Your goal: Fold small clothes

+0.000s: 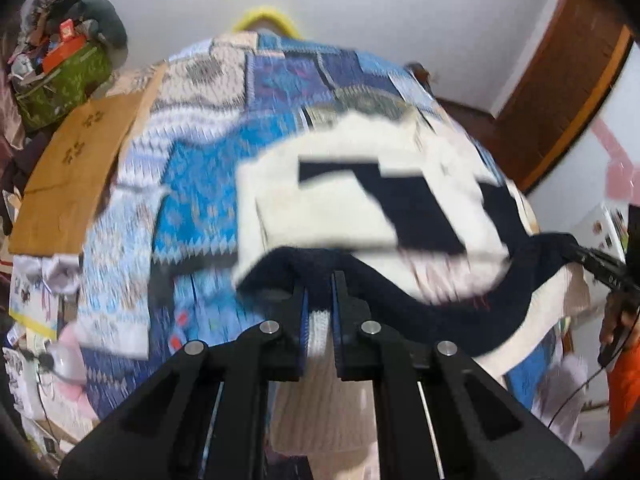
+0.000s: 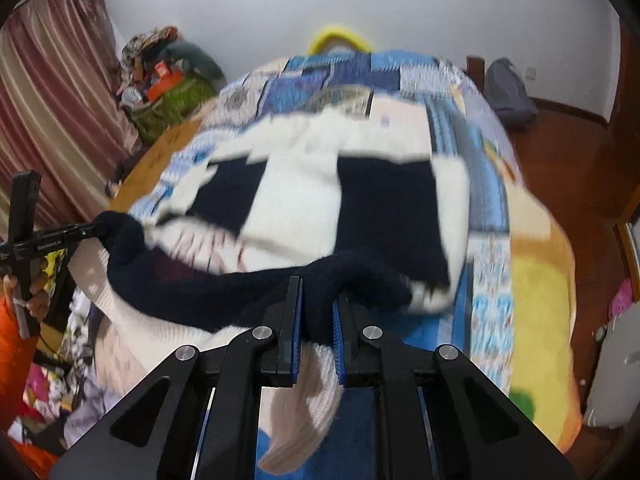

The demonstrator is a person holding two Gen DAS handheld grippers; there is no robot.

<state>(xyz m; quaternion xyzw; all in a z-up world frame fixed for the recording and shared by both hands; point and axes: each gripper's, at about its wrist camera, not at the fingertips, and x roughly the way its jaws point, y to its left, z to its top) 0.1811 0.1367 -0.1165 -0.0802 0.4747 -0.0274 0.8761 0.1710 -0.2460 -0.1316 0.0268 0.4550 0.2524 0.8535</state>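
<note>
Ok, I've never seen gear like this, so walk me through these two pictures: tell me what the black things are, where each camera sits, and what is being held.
There is no robot here: a person holds a two-finger clamp in each hand. Each picture comes from a fisheye camera mounted on one clamp, looking forward along its fingers. In the left view the left gripper is pinching a white and navy knitted sweater; the right gripper shows at the edge. In the right view the right gripper pinches the sweater's navy edge. The sweater is lifted over a bed with a blue patchwork quilt. The images are motion-blurred.
</note>
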